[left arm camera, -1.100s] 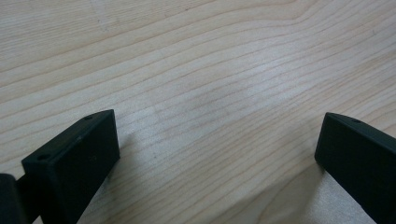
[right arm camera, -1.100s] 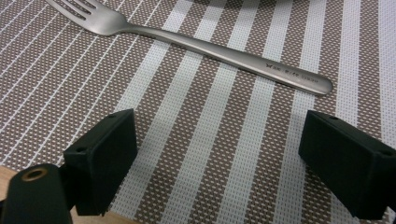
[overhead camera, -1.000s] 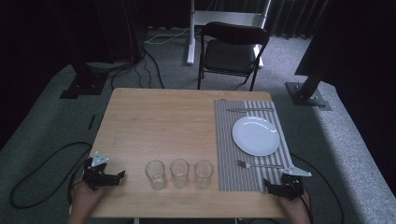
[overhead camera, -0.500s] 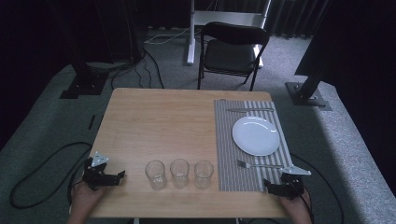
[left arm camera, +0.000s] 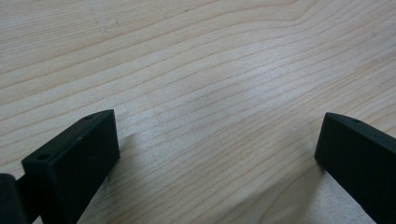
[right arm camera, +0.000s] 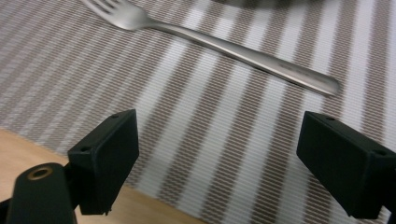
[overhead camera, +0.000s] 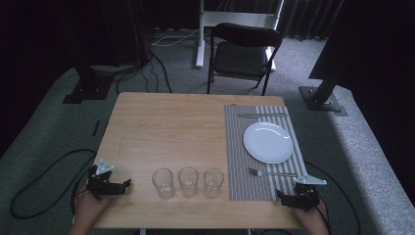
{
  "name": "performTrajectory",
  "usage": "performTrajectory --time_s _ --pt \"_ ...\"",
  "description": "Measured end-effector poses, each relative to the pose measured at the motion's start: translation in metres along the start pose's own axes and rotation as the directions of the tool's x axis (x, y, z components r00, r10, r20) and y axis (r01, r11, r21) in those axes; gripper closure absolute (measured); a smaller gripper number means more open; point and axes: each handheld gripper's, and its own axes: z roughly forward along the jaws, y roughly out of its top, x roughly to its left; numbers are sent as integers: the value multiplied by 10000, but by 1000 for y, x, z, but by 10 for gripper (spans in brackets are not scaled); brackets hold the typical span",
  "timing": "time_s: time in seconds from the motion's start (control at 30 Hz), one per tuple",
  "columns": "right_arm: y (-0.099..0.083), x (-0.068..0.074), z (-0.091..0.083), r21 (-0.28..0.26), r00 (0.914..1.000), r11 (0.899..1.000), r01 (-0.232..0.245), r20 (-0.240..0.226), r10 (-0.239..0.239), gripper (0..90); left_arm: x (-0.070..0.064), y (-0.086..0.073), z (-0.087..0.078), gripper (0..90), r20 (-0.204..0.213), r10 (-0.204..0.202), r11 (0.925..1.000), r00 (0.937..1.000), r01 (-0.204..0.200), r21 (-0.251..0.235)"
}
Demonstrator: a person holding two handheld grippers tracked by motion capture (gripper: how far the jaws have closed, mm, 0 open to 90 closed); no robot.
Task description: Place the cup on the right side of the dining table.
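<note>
Nothing has shifted since a second ago: both grippers sit parked at the desk's near edge. The fork, slim polished steel, lies on the striped woven placemat just ahead of the right gripper, whose jaws are spread wide, likely lining up a pick. The left gripper, equally spread, rests over bare wood-grain desk, beside three clear glasses.

Both hand-held grippers agape (low)
</note>
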Motion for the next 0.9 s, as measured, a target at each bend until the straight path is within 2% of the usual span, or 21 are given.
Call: performTrajectory --time_s 0.13,0.3,0.4,0.47,0.63,0.73,0.83,0.87,0.9 --pt "5 7 -2 -51 9994 9998 168 -312 -169 127 0 0 0 1 0 -3 10000 10000 3 -1" --pt "8 10 -3 -116 9986 9992 384 -353 -388 128 0 0 0 1 0 0 10000 10000 0 1" --pt "9 13 -4 -161 9969 9988 470 -626 -479 128 0 0 0 1 -1 0 10000 10000 0 0" --pt "10 14 -4 -173 9966 9986 501 -639 -511 129 0 0 0 2 0 -2 10000 10000 2 -1" --pt "12 20 -4 -192 9919 9974 698 -1046 -714 132 0 0 0 1 3 -5 10000 10000 5 -1" --pt "15 28 -2 -174 9873 9950 983 -1233 -997 132 0 0 0 1 -1 -2 10000 10000 2 -1" --pt "17 31 -2 -237 9861 9946 1014 -1296 -1036 132 0 0 0 1 4 -6 10000 10000 6 -1" --pt "19 33 -2 -328 9837 9949 958 -1494 -996 133 0 0 0 1 3 -6 10000 10000 6 -1" --pt "19 33 -2 -328 9837 9949 958 -1494 -996 133 0 0 0 1 0 -2 10000 10000 2 0"
